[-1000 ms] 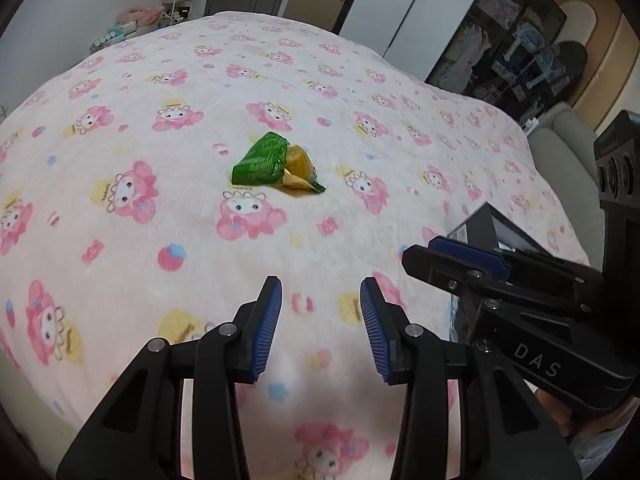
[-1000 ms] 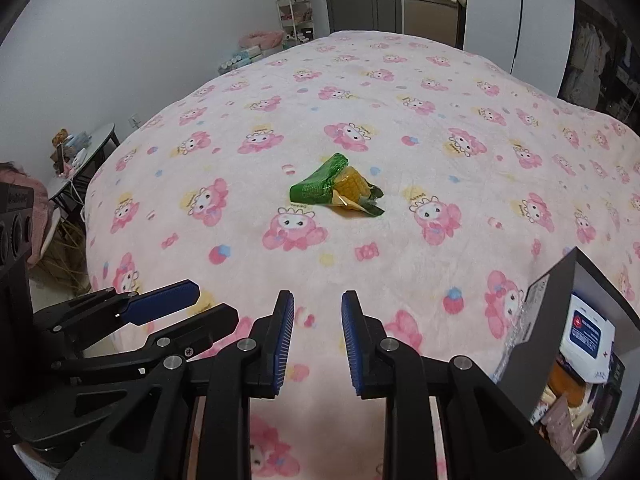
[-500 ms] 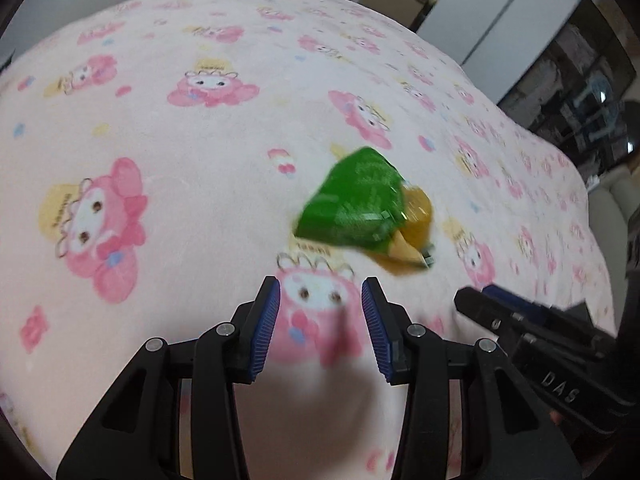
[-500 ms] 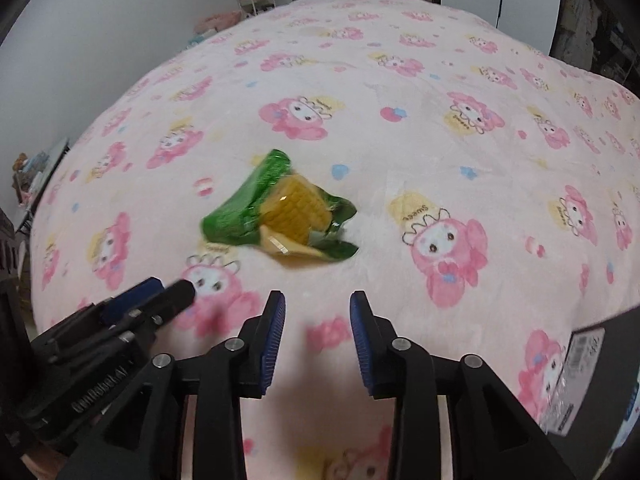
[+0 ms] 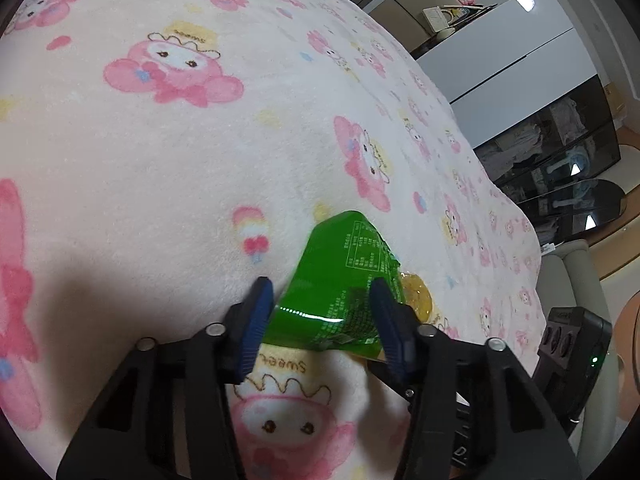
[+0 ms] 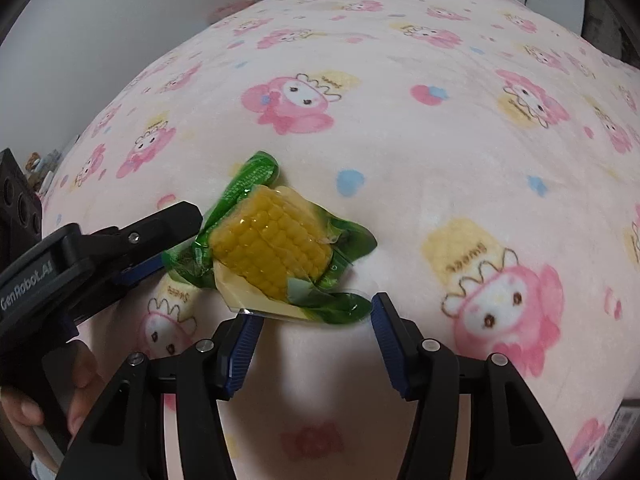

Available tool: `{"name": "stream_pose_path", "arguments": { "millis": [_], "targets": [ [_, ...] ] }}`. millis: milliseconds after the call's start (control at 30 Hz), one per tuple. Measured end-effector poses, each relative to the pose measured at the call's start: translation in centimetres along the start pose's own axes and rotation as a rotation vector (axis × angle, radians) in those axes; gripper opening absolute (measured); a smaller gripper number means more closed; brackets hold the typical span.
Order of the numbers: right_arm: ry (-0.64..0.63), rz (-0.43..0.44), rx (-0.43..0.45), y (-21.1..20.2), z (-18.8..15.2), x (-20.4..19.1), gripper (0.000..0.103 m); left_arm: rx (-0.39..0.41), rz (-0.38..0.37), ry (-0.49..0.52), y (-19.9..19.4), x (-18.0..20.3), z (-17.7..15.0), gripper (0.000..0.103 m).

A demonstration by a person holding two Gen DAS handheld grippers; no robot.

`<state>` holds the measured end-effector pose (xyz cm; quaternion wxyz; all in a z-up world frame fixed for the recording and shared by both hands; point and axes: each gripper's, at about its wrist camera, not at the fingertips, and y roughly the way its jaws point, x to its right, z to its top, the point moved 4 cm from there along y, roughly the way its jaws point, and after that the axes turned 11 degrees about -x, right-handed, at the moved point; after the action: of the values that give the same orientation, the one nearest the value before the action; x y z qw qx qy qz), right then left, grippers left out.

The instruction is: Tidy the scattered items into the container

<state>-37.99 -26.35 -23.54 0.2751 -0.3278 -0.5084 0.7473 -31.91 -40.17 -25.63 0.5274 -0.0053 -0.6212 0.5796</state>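
The corn packet point(image 6: 276, 240) lay on the bed point(image 6: 440, 152), not yet lifted. The left gripper point(image 5: 322, 320) straddled its green end with wide fingers; the right gripper point(image 6: 314, 340) gaped just beside it. No container showed.

Both tongs moved in from well back on bed to the corn pack point(image 6: 276, 240). Left tongs point(image 5: 322, 316) now straddle pack's green end, wider apart than 1 s ago. Right tongs point(image 6: 316, 328) also spread wider, tips just at pack's near edge. Box gone from both views.
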Motion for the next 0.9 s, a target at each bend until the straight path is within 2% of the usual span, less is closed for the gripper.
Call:
{"name": "stream_pose_path", "arguments": {
  "millis": [100,300,433,533,667,800,867,900],
  "targets": [
    [0.01,0.037,0.03,-0.6,-0.3,0.3,0.052,-0.009,-0.052,0.005,-1.1,0.0,-0.7,0.033],
    [0.019,0.128,0.039,-4.2,-2.6,0.9,0.051,-0.028,-0.088,0.043,-4.5,1.0,-6.8,0.033],
    [-0.008,0.176,0.049,-7.7,-6.4,-0.1,0.05,-0.072,-0.088,0.031,-6.4,0.8,-12.5,0.032],
    [-0.018,0.166,0.033,-9.5,-10.5,-0.8,0.05,-0.112,-0.095,0.011,-7.2,0.2,-16.1,0.032],
    [0.041,0.213,-0.008,-10.5,-15.7,-0.8,0.05,-0.094,-0.046,-0.013,-9.0,-0.8,-19.1,0.033],
    [-0.008,0.224,-0.077,-10.6,-19.5,-2.1,0.05,-0.125,0.087,0.021,-10.1,-1.9,-20.3,0.038],
    [-0.084,0.18,-0.079,-10.9,-20.1,-2.7,0.05,-0.156,0.079,0.042,-10.5,-2.0,-21.0,0.04],
    [-0.122,0.158,-0.08,-11.0,-20.4,-3.0,0.05,-0.174,0.051,0.045,-10.6,-1.9,-21.5,0.045]
  ]
}}
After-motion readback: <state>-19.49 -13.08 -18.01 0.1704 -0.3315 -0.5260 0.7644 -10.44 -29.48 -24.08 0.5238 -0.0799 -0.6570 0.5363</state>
